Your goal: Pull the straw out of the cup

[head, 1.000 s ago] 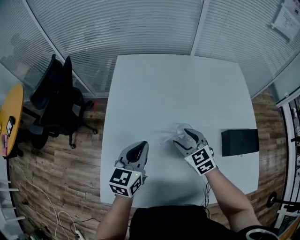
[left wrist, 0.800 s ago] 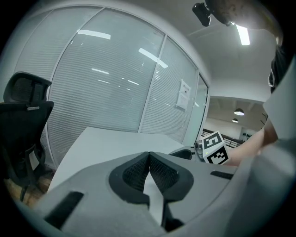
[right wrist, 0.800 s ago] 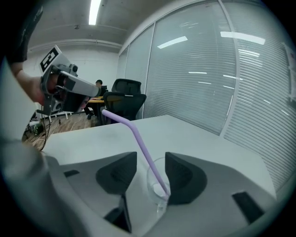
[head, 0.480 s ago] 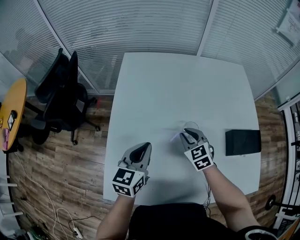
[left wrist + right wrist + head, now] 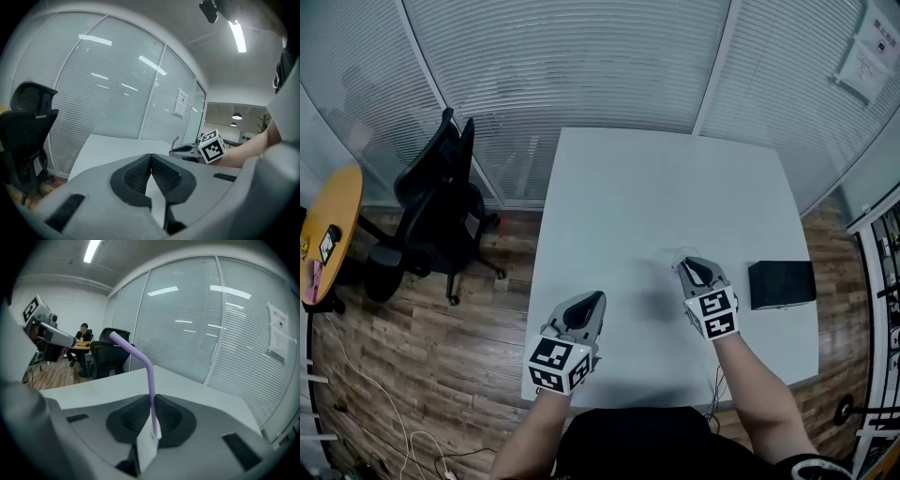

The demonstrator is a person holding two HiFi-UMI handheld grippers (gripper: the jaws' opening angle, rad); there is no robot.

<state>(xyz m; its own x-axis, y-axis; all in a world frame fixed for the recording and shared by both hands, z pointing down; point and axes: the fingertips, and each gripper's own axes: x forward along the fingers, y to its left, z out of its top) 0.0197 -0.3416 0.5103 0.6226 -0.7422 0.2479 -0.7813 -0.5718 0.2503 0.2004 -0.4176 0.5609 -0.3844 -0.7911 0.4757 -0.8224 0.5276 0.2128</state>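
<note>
Over the near edge of the white table (image 5: 609, 187), the left gripper (image 5: 596, 298) has its jaws pressed together on nothing. Further in, over the table's right half, the right gripper (image 5: 685, 265) is closing its jaws on the purple straw (image 5: 150, 380), pinched upright between the pads, bent top leaning left. The clear cup (image 5: 682, 252) stands on the table just beyond. A black box (image 5: 781, 284) sits by the table's right edge, an office chair (image 5: 441, 211) off its left side
</note>
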